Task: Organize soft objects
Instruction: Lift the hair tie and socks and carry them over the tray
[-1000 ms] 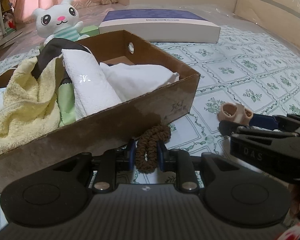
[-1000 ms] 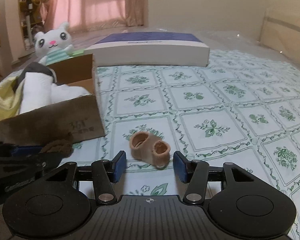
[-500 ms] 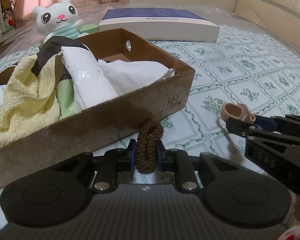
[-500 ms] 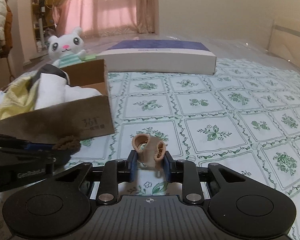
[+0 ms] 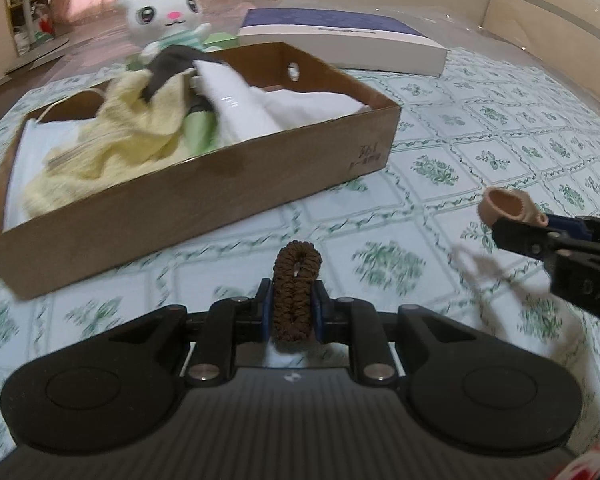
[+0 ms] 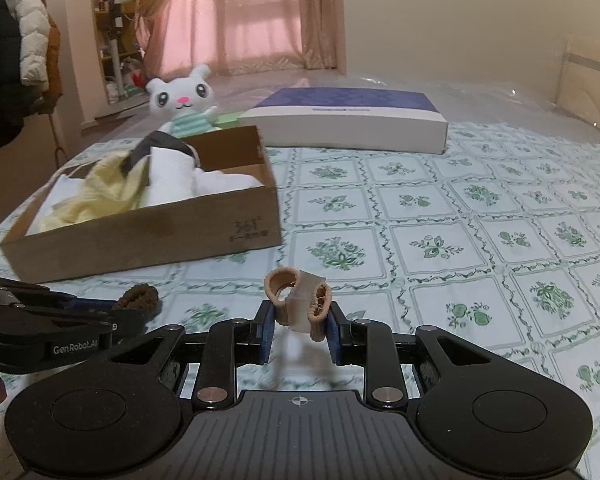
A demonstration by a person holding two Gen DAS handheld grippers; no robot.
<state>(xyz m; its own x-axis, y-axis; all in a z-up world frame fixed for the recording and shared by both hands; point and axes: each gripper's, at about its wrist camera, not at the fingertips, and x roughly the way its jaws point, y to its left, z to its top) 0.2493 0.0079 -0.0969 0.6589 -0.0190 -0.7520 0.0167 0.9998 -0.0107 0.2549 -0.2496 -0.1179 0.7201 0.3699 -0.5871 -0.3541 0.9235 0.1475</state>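
Note:
My left gripper (image 5: 291,308) is shut on a brown hair scrunchie (image 5: 295,280) and holds it above the bedsheet, in front of the cardboard box (image 5: 204,204). The box holds a yellow towel (image 5: 128,132), white cloths (image 5: 260,108) and a green cloth. My right gripper (image 6: 299,330) is shut on a tan elastic finger sleeve pair (image 6: 298,296), lifted off the sheet. The right gripper also shows in the left wrist view (image 5: 540,232), to the right of the scrunchie; the left gripper shows in the right wrist view (image 6: 100,308) with the scrunchie (image 6: 138,298).
A white plush bunny (image 5: 166,20) sits behind the box. A flat white and purple box (image 5: 340,40) lies at the back. A wooden headboard (image 5: 560,40) runs along the right. The green-patterned sheet (image 6: 460,240) spreads to the right.
Both grippers have risen, lifting the scrunchie and the tan sleeve off the sheet. The right gripper closed on the sleeve within the last second. The box now looks farther below.

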